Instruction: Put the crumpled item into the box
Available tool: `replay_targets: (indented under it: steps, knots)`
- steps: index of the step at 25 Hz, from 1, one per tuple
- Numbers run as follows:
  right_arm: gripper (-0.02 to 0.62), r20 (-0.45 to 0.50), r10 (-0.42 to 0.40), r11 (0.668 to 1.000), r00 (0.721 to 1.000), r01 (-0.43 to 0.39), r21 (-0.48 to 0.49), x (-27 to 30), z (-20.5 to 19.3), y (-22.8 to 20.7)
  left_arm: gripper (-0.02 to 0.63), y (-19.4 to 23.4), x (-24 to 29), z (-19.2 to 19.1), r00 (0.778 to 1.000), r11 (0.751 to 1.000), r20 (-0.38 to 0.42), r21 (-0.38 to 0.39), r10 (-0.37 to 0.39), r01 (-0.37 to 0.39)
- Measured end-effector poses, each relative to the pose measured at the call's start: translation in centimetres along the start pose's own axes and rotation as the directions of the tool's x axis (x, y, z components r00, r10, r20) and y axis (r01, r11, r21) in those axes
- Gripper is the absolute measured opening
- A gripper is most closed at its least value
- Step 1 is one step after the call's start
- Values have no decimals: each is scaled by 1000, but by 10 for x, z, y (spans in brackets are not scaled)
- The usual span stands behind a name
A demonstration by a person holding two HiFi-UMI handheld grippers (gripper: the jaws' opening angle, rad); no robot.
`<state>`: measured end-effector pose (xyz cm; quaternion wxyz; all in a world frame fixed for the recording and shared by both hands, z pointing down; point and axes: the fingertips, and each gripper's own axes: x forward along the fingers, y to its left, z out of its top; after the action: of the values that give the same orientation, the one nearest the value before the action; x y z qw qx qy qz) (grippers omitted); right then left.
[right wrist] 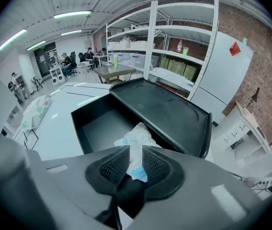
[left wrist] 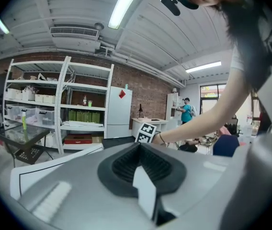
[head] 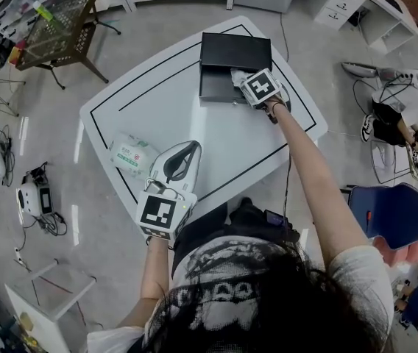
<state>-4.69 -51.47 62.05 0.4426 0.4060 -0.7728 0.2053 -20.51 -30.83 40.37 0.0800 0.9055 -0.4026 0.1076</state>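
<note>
The right gripper [right wrist: 135, 153] reaches out across the white counter with a black line border [head: 246, 149], to the rectangular black box [right wrist: 97, 128] at the far side. Its fingers are pinched tight on the crumpled white item with blue print [right wrist: 136, 137]. Most of the wad sticks out past the fingertips and hangs over the open inside of the box, near the right end. I cannot tell whether it touches the bottom. The box's flat black lid [right wrist: 164, 107] lies open behind it.

Nearer the person, the left gripper [left wrist: 140, 162] is held at the near edge of the counter. Its fingers are pressed together with nothing between them, and they point out across the room toward the white shelving [left wrist: 64, 104] against the brick wall. A soft white pack with green print [head: 132, 154] lies on the counter just beside this gripper, on its left, well apart from the box.
</note>
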Motion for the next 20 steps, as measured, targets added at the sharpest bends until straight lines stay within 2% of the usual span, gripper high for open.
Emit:
replay_targets:
  steps: [4,9,20]
  knots:
    - [83,72,-53,999,996,54,-10,-28,8,-11,0,1,0,-2,1000,1000,-8,-6,8,-8]
    - [81,191,-41,999,981,44,-11,-67,12,-6,0,-10,6,-1,1000,1000,-3,-3,3,-3]
    - [77,417,-25,1000,908,18,22,-171,-17,23,0,-48,20,3,1000,1000,-6,-2,-16,16]
